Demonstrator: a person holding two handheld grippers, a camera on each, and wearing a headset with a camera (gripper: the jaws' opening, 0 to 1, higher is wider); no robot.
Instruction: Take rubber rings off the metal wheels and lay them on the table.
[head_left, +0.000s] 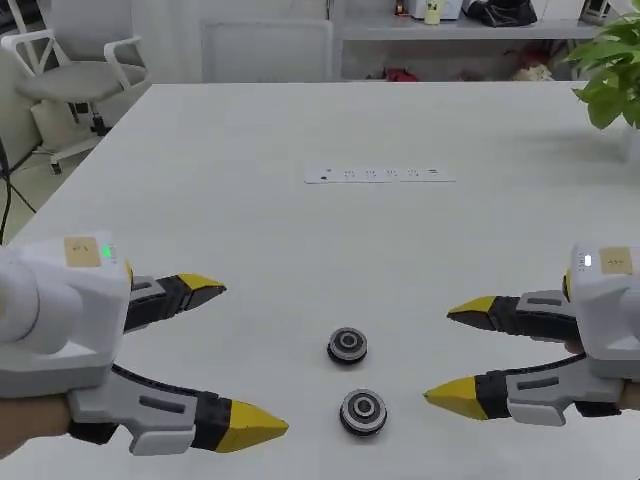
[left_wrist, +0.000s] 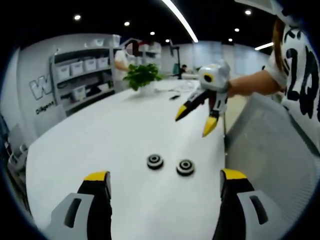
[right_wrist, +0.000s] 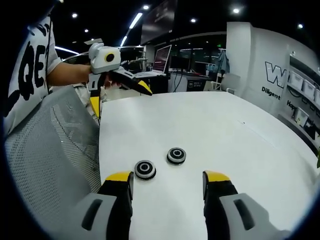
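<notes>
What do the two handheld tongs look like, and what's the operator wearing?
The left tongs and right tongs have white boxy bodies, tan labels, and grey and black jaws with pointed yellow tips. Left has a green light, right a white light. Clothing: white T-shirt with black lettering.

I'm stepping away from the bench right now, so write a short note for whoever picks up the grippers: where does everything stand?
Left gripper: jaws open, holding nothing, to one side of the wheels.
Right gripper: jaws open, holding nothing, on the other side.
On the table, between them, two metal wheels lie flat, close but apart: far wheel, near wheel. Each appears to have its dark rubber ring on.
Done: nothing yet.
Left: take off both rings and lay them on the table.
</notes>
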